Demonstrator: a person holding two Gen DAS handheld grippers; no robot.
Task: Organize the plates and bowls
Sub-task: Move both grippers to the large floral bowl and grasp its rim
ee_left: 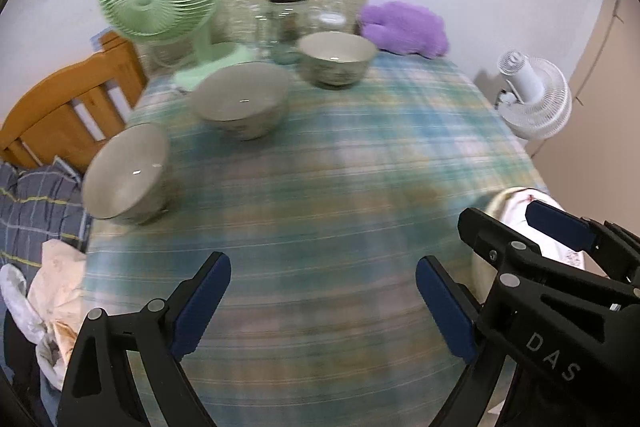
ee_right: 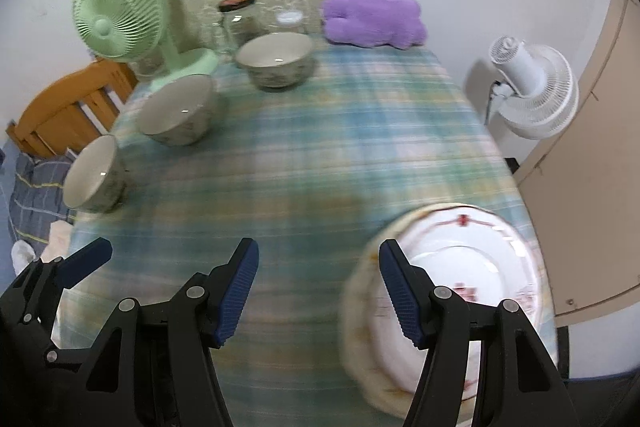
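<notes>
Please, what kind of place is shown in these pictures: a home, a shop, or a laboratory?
Most likely a room in a home. A table under a plaid cloth carries ceramic bowls and a plate, a green desk fan stands at the back, and a wooden bed frame is beside the table.

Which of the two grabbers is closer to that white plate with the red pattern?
Right. The right gripper hangs open with one finger over the plate's left rim. The left gripper, also open, is over bare tablecloth further left.

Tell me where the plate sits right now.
In the right wrist view, the plate lies at the near right edge of the plaid table, just beyond the right tool, far from the three bowls.
</notes>
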